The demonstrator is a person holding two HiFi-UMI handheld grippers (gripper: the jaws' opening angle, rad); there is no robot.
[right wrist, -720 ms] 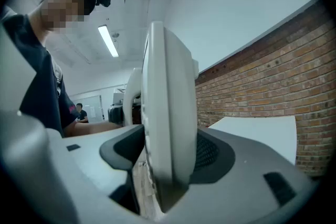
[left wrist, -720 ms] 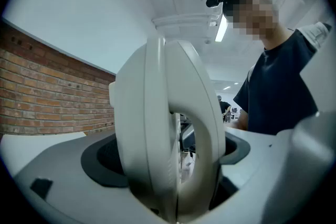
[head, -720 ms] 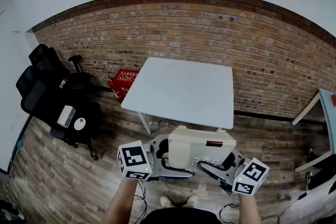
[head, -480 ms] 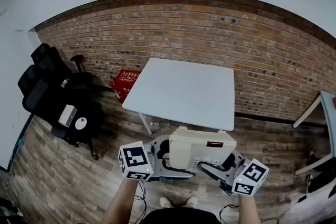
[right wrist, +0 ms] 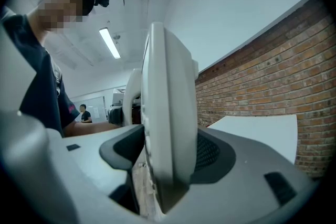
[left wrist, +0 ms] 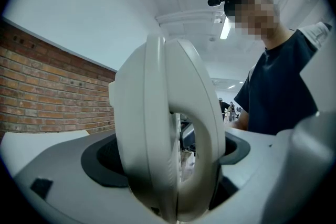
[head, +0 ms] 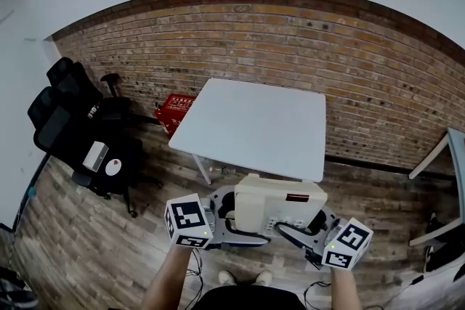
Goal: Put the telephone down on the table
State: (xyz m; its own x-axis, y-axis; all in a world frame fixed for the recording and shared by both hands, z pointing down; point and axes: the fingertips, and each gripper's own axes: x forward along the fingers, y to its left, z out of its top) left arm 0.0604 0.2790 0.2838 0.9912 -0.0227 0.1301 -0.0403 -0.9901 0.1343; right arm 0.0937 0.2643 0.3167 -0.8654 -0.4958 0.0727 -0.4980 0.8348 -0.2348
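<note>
A cream desk telephone (head: 276,205) with its handset on the left side hangs in the air in front of the white table (head: 254,123), nearer to me than its front edge. My left gripper (head: 225,218) is shut on the telephone's handset side (left wrist: 168,155). My right gripper (head: 305,225) is shut on the keypad side (right wrist: 168,134). In both gripper views the telephone's edge fills the gap between the jaws.
The table stands against a brick wall (head: 290,40) over a wooden floor (head: 80,243). Black office chairs (head: 80,134) and a red basket (head: 174,111) are to the left. Another table's corner (head: 443,149) shows at the right. My feet (head: 247,278) are below.
The view has shifted slightly; the telephone and both grippers hold the same place relative to me.
</note>
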